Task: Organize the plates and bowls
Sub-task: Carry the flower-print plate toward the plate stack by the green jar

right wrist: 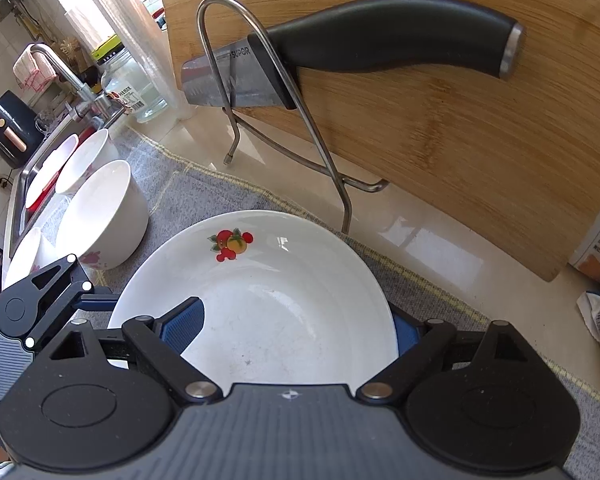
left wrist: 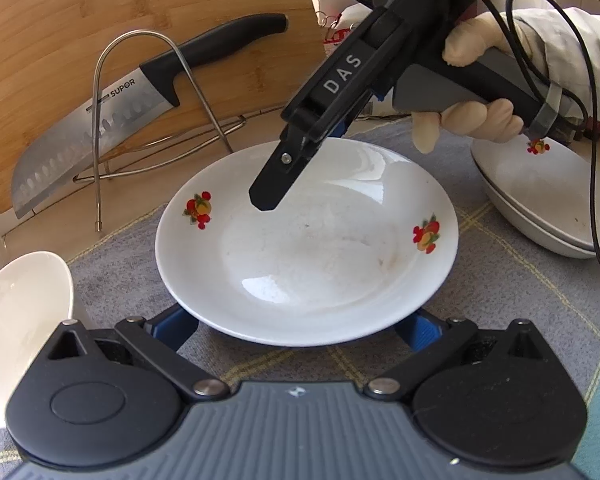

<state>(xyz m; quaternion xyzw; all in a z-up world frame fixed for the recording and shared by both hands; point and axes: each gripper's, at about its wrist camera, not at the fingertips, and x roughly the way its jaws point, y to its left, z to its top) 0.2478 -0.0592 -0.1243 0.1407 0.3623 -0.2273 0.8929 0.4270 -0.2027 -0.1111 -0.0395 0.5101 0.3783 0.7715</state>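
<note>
- Blue-padded fingers of the left gripper (left wrist: pixel 306 326) reach under the near rim of the plate (left wrist: pixel 306 248), one at each side. Its jaws stand wide, and whether the pads press on the rim cannot be told, since the plate hides the tips.
- Across from it, the right gripper (right wrist: pixel 296 330) straddles the opposite rim with its jaws spread. One blue pad (right wrist: pixel 182 326) lies over the plate's inner face and the other sits outside the rim, with no squeeze visible.
- Just ahead of both tools, the plate rests on the grey cloth (left wrist: pixel 480 280), in front of the wire rack (left wrist: pixel 140 104) that holds the knife (left wrist: pixel 100 128) against the cutting board (left wrist: pixel 60 40).
- Beside the right gripper's hand, a stack of like plates (left wrist: pixel 548 208) waits, probably the destination.
- To grip well, the right jaws should close squarely on the rim, deep enough that glazed china cannot slip.
- Lifting level and clear of the rack would avoid a knock.
- White bowls (right wrist: pixel 100 212) stand to the left, near the sink (right wrist: pixel 24 184).
</note>
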